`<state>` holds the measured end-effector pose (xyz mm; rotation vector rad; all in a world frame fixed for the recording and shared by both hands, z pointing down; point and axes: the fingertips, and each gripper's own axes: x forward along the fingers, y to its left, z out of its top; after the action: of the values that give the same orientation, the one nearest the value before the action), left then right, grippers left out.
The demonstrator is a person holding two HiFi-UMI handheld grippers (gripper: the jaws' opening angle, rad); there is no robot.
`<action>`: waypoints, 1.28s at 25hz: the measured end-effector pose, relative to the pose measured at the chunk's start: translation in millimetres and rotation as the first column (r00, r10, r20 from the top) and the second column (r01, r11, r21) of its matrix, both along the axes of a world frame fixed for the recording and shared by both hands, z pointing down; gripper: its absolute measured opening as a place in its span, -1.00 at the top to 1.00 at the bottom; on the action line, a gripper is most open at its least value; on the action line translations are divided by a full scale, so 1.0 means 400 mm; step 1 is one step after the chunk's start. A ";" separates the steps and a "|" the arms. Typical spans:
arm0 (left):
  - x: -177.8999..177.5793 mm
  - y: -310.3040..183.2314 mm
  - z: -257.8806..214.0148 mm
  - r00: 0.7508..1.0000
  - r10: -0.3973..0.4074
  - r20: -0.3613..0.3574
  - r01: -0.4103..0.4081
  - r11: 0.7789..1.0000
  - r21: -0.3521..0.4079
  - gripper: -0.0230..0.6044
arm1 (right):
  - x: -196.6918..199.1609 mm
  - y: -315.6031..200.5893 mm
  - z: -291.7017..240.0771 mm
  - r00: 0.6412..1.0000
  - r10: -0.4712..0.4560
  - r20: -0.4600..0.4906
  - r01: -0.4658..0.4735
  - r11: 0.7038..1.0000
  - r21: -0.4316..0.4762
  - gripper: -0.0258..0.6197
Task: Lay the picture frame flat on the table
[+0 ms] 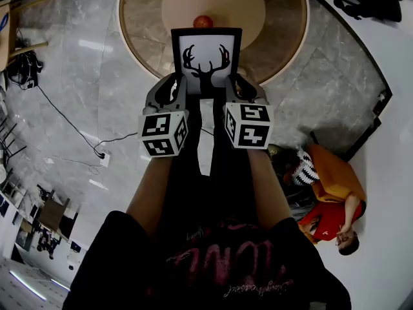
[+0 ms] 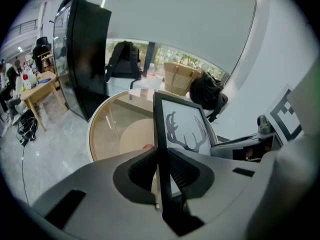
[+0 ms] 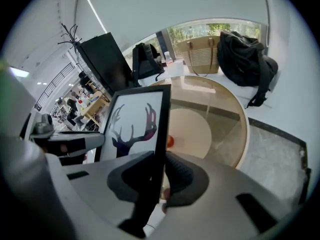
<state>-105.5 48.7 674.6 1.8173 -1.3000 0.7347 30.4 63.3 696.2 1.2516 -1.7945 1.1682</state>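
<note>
Both forearms reach straight ahead, side by side. The left gripper (image 1: 174,88) is clamped on the left border of the picture frame (image 1: 206,57), and the right gripper (image 1: 236,88) on its right border. The frame stands roughly upright, long axis vertical, with its antler print facing the person, over the near rim of the round table (image 1: 287,24). The grippers hide its lower edge, so contact with the table is unclear. Beyond the frame, a small red object (image 1: 203,21) shows partly above its top.

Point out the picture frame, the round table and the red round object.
picture frame (image 1: 206,60): head view, on the antler print.
round table (image 1: 281,31): head view, bare top near the rim.
red round object (image 1: 203,21): head view, its middle.
</note>
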 end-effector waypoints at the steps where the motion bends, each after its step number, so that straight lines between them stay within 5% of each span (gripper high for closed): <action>1: -0.001 0.003 0.008 1.000 -0.001 0.001 0.001 1.000 -0.007 0.70 | -0.001 0.004 0.008 1.000 -0.001 0.001 0.001 1.000 -0.007 0.67; 32: -0.003 0.095 0.240 1.000 0.002 0.009 -0.001 0.986 -0.166 0.70 | -0.003 0.108 0.230 1.000 0.004 -0.005 -0.004 0.984 -0.176 0.67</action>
<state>-106.5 86.6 770.8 1.6830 -1.2060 0.8284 29.0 106.3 788.4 1.1542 -1.6462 1.2950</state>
